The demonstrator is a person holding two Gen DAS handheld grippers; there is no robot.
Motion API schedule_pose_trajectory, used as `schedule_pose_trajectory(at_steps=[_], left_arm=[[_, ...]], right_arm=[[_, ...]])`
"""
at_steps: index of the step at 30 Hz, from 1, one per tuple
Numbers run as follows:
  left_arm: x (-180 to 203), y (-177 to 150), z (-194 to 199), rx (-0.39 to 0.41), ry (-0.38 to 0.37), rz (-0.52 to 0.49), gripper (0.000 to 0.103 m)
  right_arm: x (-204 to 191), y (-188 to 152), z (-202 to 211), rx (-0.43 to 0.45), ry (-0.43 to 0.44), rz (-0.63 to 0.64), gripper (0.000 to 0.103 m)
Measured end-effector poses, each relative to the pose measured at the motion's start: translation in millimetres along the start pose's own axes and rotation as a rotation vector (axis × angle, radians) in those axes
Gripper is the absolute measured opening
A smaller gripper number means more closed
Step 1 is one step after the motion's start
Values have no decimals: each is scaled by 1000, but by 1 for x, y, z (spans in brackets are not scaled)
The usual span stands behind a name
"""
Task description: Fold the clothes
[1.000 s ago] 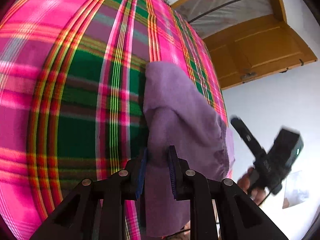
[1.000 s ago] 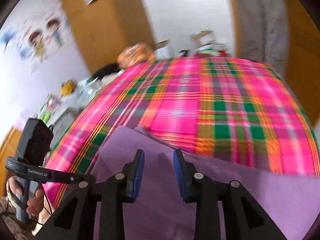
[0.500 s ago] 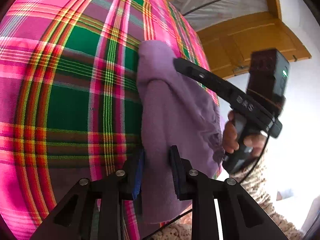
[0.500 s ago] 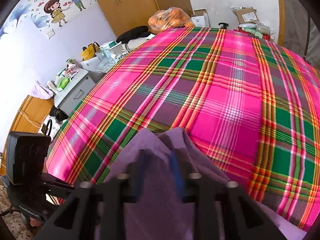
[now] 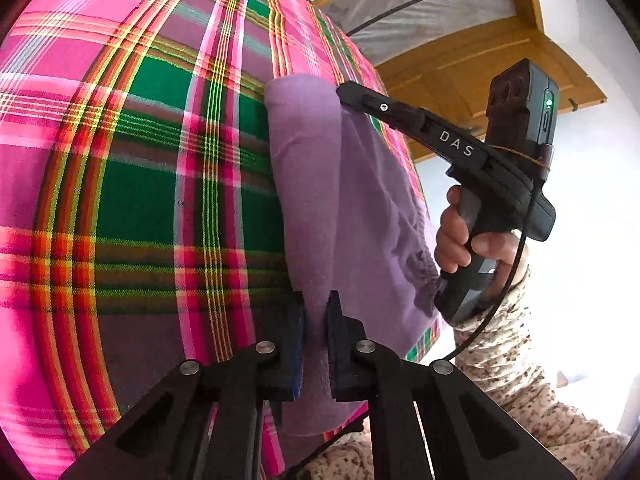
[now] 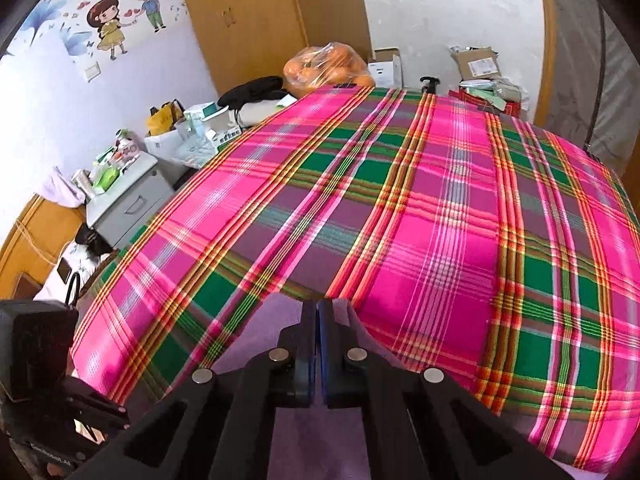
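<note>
A purple garment (image 5: 360, 208) lies bunched lengthwise near the edge of a plaid bedspread (image 5: 140, 200). My left gripper (image 5: 316, 320) is at the garment's near end. Its jaws are closing, and a raised fold of the purple cloth is pinched between the pads. My right gripper (image 5: 344, 94), held by a person's hand (image 5: 460, 232), has its tips at the garment's far end. In the right wrist view the right gripper (image 6: 318, 308) is shut, pads together, with the purple garment (image 6: 256, 336) gathered under and around the tips.
The plaid bedspread (image 6: 440, 220) stretches far ahead. Beyond it are a wooden wardrobe (image 6: 248, 12), an orange bag (image 6: 328, 66) and cardboard boxes (image 6: 476, 64). A cluttered grey bedside cabinet (image 6: 128, 204) stands to the left. A wooden door (image 5: 480, 72) is behind the right tool.
The right gripper came in from the bed's side to the garment's far end and shut there. The left jaws narrowed onto the purple fold.
</note>
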State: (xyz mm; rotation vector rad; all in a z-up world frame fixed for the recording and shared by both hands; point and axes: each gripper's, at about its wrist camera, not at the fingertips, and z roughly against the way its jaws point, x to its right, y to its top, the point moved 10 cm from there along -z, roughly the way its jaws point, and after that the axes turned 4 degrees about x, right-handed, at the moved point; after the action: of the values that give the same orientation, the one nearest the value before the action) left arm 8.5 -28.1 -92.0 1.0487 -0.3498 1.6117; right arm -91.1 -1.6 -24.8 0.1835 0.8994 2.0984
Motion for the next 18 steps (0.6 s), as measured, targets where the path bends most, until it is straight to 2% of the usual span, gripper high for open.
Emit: schedule_pose_trajectory(at_steps=[6,10,15,18], left_arm=[[-4,0,0,-5,3,16,9],[-9,-2,1,-9,-9,45,9],[-7,10,-6,-11,-9,44,9],[-8,-6,5,-14,-13,53,9]], right_arm=[[16,-3,0,10,-63,-75,3],[25,-5,20,44,-75,-122,4],[13,-36,47,54,-91,-21,23],[23,-64,35,-14,-162,-10,24]])
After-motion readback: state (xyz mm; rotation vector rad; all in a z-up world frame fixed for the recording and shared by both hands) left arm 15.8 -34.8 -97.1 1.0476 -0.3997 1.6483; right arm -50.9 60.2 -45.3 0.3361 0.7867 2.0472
